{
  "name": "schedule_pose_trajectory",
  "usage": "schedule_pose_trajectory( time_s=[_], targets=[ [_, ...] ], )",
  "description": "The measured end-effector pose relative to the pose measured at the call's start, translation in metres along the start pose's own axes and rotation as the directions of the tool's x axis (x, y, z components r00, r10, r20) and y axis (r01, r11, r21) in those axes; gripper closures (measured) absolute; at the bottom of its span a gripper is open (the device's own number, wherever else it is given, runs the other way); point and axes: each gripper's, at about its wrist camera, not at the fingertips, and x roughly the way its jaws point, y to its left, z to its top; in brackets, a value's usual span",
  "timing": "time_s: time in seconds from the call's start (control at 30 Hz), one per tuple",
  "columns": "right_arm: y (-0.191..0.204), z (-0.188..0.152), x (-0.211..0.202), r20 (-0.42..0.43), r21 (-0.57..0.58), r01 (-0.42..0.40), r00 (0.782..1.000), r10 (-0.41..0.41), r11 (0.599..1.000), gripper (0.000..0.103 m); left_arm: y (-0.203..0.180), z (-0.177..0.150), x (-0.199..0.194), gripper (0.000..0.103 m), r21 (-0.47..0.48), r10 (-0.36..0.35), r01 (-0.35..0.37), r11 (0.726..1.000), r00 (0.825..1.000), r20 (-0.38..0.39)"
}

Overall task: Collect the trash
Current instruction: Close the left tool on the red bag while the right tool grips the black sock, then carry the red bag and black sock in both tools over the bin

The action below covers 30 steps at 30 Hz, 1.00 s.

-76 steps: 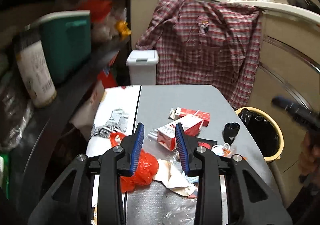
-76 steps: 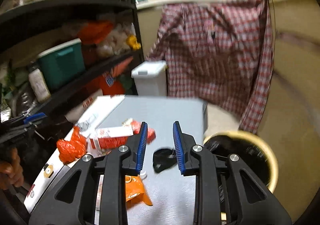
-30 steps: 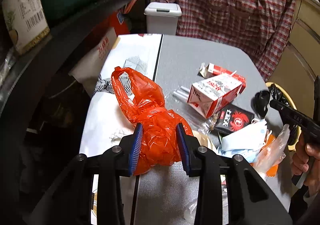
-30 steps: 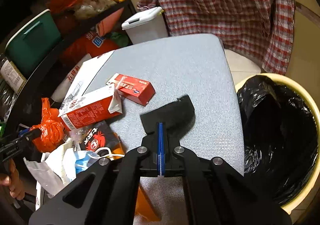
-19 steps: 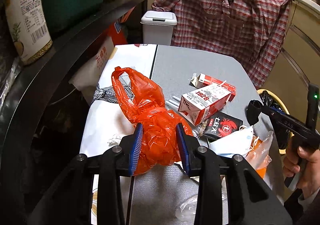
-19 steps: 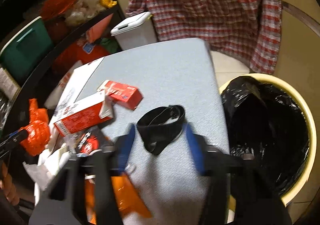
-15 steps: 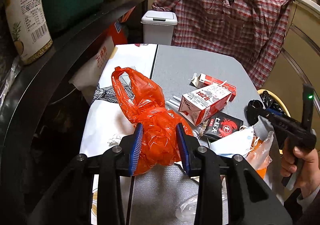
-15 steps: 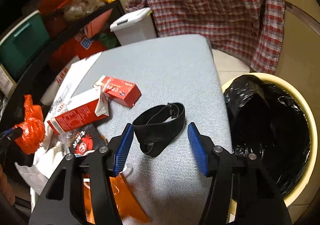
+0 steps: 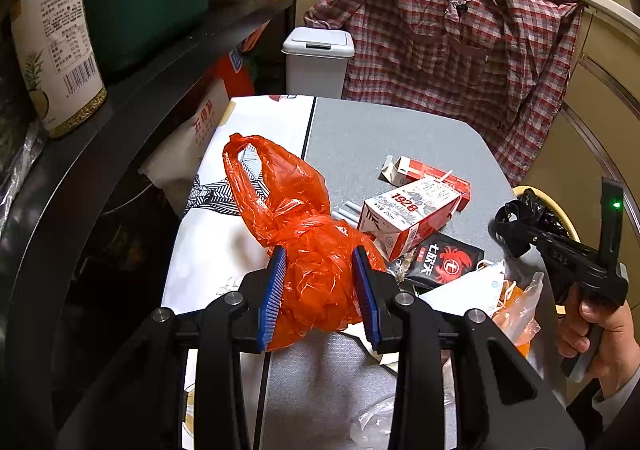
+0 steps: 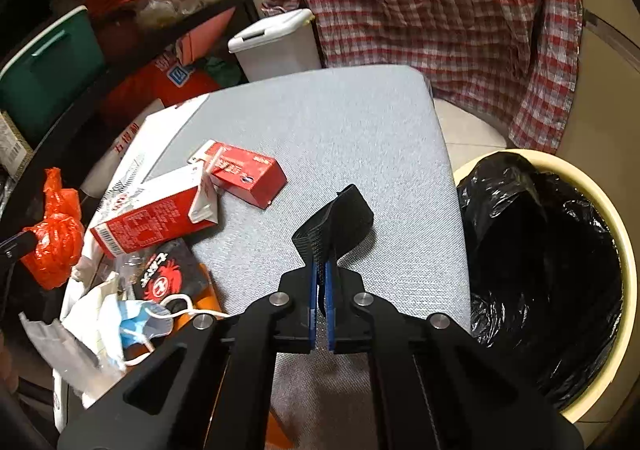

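My left gripper (image 9: 320, 270) is shut on a crumpled orange plastic bag (image 9: 304, 242) over the left part of the grey table (image 9: 380, 141); the bag also shows in the right wrist view (image 10: 54, 238). My right gripper (image 10: 322, 270) is shut on a black strap (image 10: 336, 228) and holds it just above the table (image 10: 340, 121), left of the bin. It also shows in the left wrist view (image 9: 516, 226). A yellow bin with a black liner (image 10: 552, 250) stands right of the table.
A red-and-white carton (image 10: 156, 215), a red box (image 10: 244, 169), a black crab-print packet (image 10: 160, 274), a face mask (image 10: 140, 322) and wrappers lie on the table. Dark shelves (image 9: 120, 89) run along the left. A white lidded bin (image 10: 276, 45) and a plaid shirt (image 10: 440, 9) are behind.
My right gripper opened around the black strap half a second ago, then shut on it and raised it. My left gripper stays shut on the orange bag, barely moved.
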Motion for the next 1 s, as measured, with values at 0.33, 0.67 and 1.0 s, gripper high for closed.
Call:
schedule_pose_trajectory(
  time_s=[0.33,0.67,1.0],
  targets=[
    [0.006,-0.001,-0.052,0.092,-0.050,-0.041,0.995,0.045,0.998,0.100,-0.007,0.001,-0.014,0.069,0.003,-0.015,0.015,1.000,0.999,0.036],
    [-0.001,-0.007,-0.105,0.187,-0.087,-0.026,0.981,0.042,0.996,0.100,-0.029,0.002,-0.031,0.069,0.017,-0.032,0.031,0.999,0.996,0.085],
    [-0.024,-0.013,-0.160,0.278,-0.069,0.017,0.961,0.003,0.997,0.099,-0.066,0.002,-0.054,0.069,0.058,-0.061,0.052,0.997,0.985,0.159]
  ],
)
